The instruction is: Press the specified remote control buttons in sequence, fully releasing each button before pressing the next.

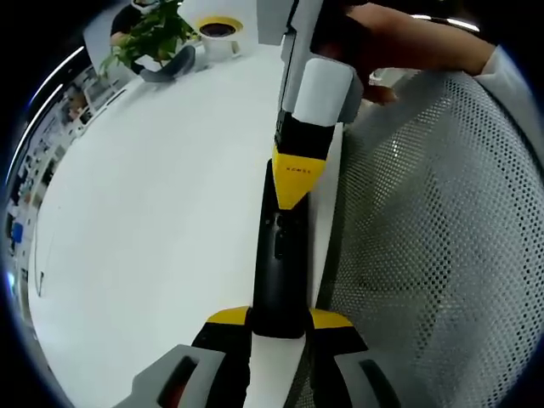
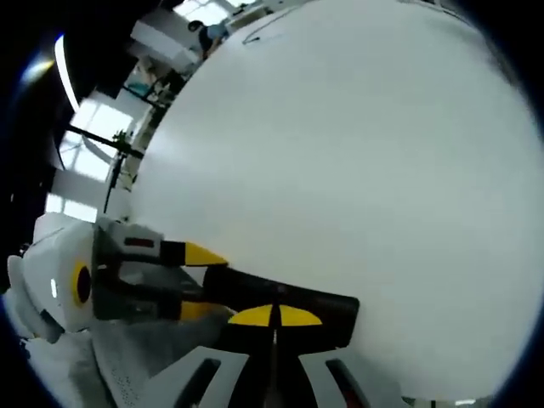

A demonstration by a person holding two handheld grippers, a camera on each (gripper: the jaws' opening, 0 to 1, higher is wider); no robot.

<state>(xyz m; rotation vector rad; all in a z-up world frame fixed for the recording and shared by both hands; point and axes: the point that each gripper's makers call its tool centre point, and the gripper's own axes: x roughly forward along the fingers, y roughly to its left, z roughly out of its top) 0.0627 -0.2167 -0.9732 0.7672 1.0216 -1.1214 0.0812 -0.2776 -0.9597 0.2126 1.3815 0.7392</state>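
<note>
i'm clamping my left fingers [image 1: 279, 321] on the black remote [image 1: 280, 255] over the white bench [image 1: 153, 212]; my right fingers [image 2: 274, 316], pressed together, are touching its face.

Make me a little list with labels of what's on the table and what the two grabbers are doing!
table: white table
remote: black remote, lying at the table's edge
left gripper: clamped on the remote's near end
right gripper: tips together, pressing down on the remote's top
plant: green plant, far side of table
cup: white cup with yellow rim, beside the plant
chair: mesh chair, next to the table
</note>
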